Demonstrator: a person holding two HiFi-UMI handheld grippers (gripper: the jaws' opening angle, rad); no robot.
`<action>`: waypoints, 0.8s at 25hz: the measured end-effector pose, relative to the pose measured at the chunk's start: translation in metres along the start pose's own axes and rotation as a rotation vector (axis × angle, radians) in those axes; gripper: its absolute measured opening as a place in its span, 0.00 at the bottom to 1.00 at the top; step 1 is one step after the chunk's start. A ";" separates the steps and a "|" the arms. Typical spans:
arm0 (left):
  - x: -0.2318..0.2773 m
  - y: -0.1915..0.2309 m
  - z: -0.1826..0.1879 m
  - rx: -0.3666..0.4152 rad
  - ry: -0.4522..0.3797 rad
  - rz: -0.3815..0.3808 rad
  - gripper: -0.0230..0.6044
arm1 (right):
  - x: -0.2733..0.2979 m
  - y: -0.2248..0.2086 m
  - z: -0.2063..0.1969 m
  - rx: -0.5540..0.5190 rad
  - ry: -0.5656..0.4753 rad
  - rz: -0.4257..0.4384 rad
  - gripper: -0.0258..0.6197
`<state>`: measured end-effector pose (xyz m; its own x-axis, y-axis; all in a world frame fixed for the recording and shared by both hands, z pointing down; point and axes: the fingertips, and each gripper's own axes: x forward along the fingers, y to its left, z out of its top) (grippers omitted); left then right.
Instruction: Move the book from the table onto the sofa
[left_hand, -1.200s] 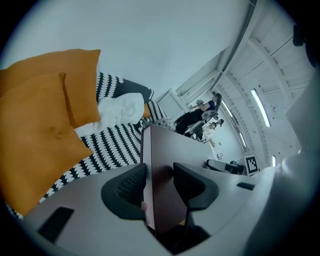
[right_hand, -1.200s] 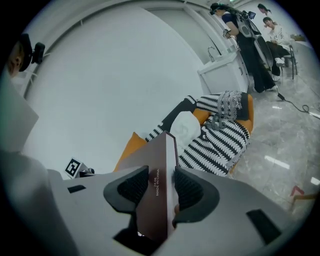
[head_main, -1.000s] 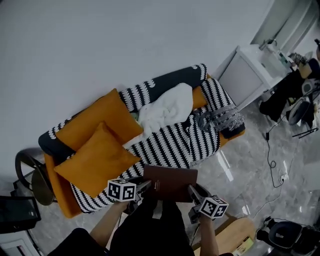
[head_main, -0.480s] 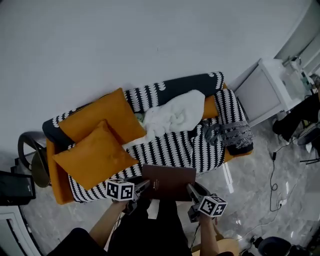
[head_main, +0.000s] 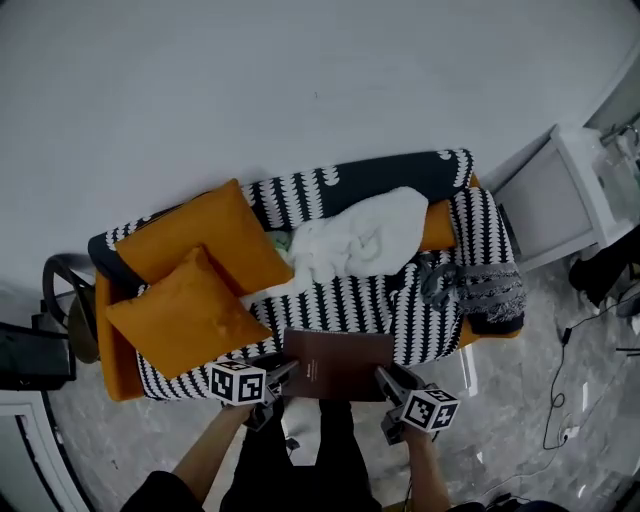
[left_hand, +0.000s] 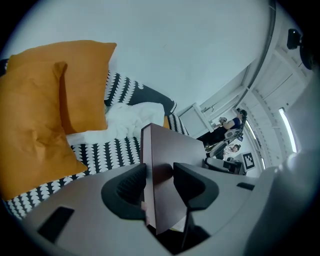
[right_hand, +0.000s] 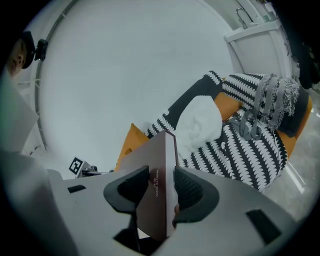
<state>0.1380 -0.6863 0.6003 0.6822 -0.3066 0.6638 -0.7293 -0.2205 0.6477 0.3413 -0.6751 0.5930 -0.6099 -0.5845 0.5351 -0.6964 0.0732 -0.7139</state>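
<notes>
A dark brown book (head_main: 337, 364) hangs flat in the air just in front of the sofa (head_main: 400, 310), over its front edge. My left gripper (head_main: 284, 374) is shut on the book's left edge (left_hand: 160, 175). My right gripper (head_main: 384, 380) is shut on the book's right edge (right_hand: 161, 190), its pads against both covers. The sofa has a black-and-white patterned cover, seen past the book (left_hand: 107, 150) (right_hand: 235, 145).
Two orange cushions (head_main: 195, 290) lie on the sofa's left half. A white bundle of cloth (head_main: 360, 240) and a grey fringed throw (head_main: 470, 285) lie on its right half. A white cabinet (head_main: 575, 190) stands at the right, a dark chair (head_main: 65, 310) at the left. The floor is grey marble.
The sofa has come closer and sits more centred in the head view. Both grippers, still holding the book, have moved toward the sofa's front edge and a little lower.
</notes>
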 end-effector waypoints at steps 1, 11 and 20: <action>0.005 0.005 0.002 -0.004 -0.003 -0.001 0.32 | 0.007 -0.005 0.001 0.002 0.000 0.002 0.32; 0.034 0.046 0.007 -0.022 0.009 -0.001 0.32 | 0.048 -0.030 -0.006 0.042 -0.001 -0.018 0.32; 0.055 0.080 0.008 -0.047 0.009 0.010 0.32 | 0.085 -0.051 -0.009 0.058 0.012 -0.020 0.32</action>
<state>0.1169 -0.7283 0.6853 0.6758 -0.3003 0.6731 -0.7326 -0.1737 0.6581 0.3212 -0.7214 0.6790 -0.6005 -0.5760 0.5546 -0.6856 0.0140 -0.7278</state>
